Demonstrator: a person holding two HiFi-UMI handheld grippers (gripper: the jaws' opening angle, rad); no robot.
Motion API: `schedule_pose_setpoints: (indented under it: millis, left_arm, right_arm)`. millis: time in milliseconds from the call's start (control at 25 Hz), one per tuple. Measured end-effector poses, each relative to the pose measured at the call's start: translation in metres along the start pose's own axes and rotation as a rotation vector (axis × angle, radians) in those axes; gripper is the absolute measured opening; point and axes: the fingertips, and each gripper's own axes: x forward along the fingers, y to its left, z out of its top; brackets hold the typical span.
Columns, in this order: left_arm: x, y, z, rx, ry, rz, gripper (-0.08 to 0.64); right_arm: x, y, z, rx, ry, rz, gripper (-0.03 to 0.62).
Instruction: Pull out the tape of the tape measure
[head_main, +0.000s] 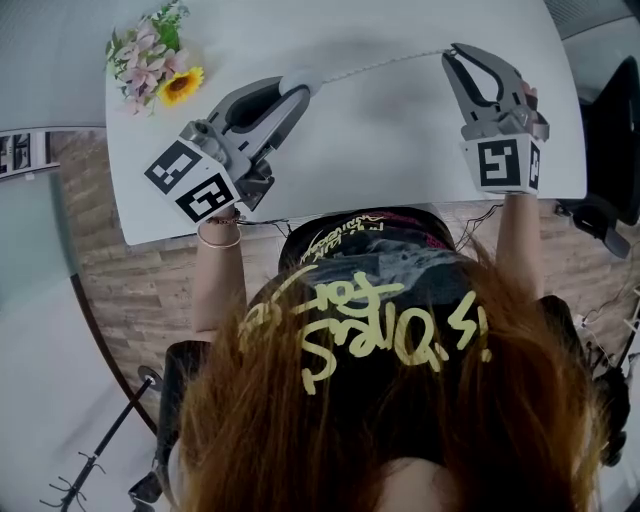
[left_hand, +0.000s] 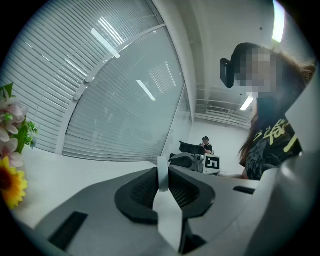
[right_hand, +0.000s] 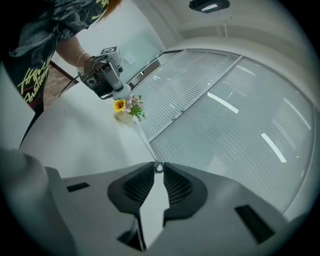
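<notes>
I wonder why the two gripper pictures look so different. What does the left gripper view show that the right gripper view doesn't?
Only the left gripper view: the white tape measure case pinched in the left gripper, the right gripper across the table, and a seated person far behind. Only the right gripper view: the tape's end ring pinched in its jaws and the tape stretching away from it. Both: the flowers, the white table, the window blinds.
</notes>
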Motion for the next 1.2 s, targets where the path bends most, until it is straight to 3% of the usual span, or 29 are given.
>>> schedule_pose_setpoints:
  millis: [1200]
  left_arm:
    - [-0.002,0.004,-0.003,0.0,-0.007,0.026,0.061]
  right_arm:
    - [-0.009,-0.025,-0.027,0.016,0.039,-0.06,0.061]
